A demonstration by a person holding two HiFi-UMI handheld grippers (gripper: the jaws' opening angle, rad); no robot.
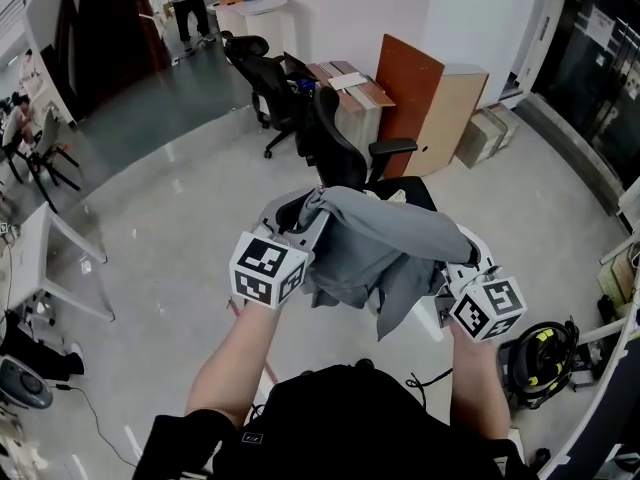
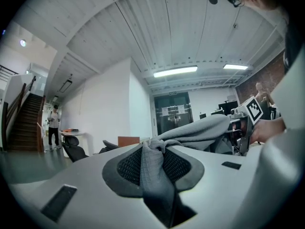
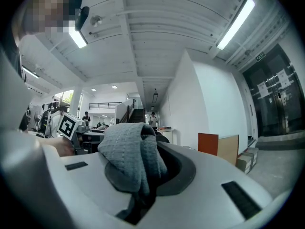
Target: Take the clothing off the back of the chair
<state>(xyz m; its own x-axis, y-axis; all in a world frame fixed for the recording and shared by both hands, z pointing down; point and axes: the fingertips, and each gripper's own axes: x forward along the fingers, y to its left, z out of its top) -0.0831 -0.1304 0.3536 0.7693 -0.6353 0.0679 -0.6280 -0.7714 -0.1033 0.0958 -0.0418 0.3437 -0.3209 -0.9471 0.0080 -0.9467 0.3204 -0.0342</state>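
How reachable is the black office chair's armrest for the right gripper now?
Probably not: the right gripper already has its jaws shut on the grey knit garment, so it would have to let go before taking the black office chair's armrest.

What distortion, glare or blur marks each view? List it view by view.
Head view: fisheye curves the walls, glossy floor shows pale reflections, grey garment sharp. Left gripper view: black round vignette, ceiling strip light blown out. Right gripper view: same vignette, mosaic patch upper left.
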